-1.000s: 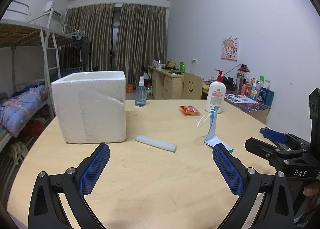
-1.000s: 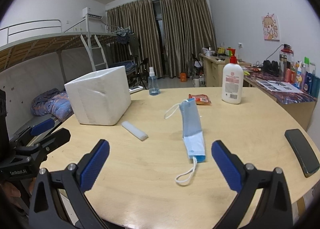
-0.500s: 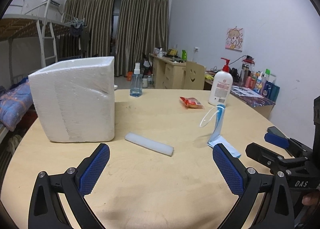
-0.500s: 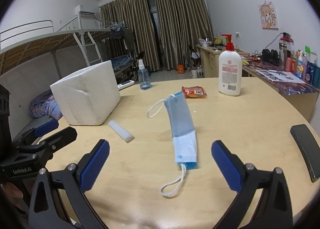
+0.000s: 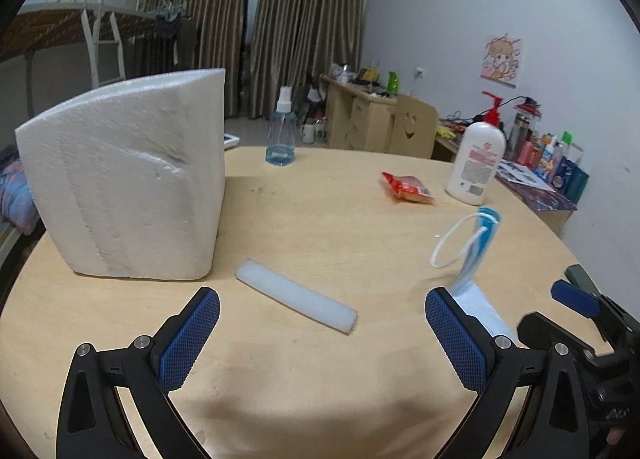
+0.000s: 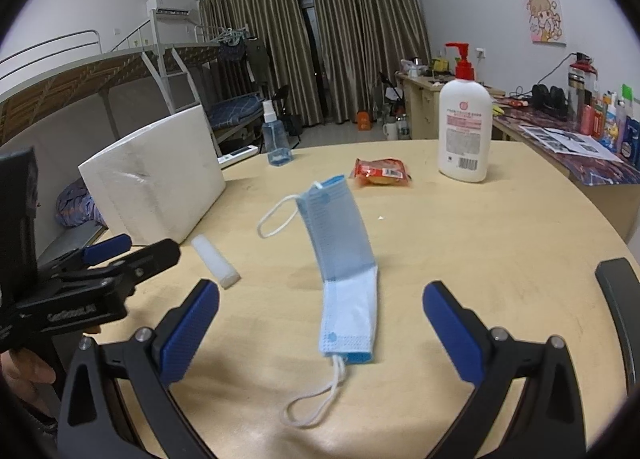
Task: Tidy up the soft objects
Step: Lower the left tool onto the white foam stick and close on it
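A white foam stick [image 5: 295, 295] lies on the round wooden table [image 5: 312, 227], just beyond my open left gripper [image 5: 322, 333]; nothing sits between its blue pads. A folded blue-and-white face mask [image 6: 345, 271] with white ear loops rests partly propped up ahead of my open right gripper [image 6: 320, 329]. The same mask [image 5: 474, 255] shows at the right in the left wrist view, and the foam stick [image 6: 214, 261] at the left in the right wrist view. A big white foam box [image 5: 128, 179] stands at the left of the table.
Toward the far side stand a blue spray bottle [image 5: 281, 135], a red snack packet [image 5: 408, 187] and a white pump bottle [image 5: 476, 155]. A dark phone [image 6: 618, 299] lies at the table's right edge. A bunk bed and desks lie beyond.
Both grippers have moved forward and lower over the table; the foam stick and the mask look closer and larger. Both grippers stay open.
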Demonstrator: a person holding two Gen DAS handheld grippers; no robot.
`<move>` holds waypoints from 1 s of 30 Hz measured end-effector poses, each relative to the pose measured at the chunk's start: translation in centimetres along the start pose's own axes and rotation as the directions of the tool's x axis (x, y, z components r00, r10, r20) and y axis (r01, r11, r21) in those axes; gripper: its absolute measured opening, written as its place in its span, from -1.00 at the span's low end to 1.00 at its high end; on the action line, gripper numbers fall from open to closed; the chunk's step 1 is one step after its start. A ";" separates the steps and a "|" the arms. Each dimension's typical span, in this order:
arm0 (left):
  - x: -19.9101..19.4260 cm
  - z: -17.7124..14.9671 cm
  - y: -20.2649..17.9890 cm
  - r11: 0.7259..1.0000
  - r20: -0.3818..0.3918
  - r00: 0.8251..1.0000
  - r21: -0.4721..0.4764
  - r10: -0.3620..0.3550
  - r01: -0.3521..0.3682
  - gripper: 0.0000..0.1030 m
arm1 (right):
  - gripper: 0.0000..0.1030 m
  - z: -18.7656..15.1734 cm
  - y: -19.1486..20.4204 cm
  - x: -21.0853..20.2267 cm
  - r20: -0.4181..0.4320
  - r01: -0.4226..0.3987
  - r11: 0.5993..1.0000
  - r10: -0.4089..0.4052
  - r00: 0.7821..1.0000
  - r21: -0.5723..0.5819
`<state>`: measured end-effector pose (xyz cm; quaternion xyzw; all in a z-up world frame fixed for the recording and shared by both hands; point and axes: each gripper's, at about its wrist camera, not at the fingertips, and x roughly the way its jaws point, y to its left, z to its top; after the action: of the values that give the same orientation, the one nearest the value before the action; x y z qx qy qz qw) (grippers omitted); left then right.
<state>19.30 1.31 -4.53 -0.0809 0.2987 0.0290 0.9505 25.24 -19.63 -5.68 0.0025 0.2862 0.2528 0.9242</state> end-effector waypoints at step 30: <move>8.7 0.5 0.2 0.984 -0.261 0.953 -0.056 0.151 -0.171 0.59 | 1.00 0.7 -2.1 3.6 -0.109 -0.088 0.996 0.088 0.990 0.009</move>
<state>26.72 1.69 -9.16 -0.0964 0.4231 0.1072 0.8945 29.13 -19.68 -7.27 0.0030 0.3366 0.2924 0.8951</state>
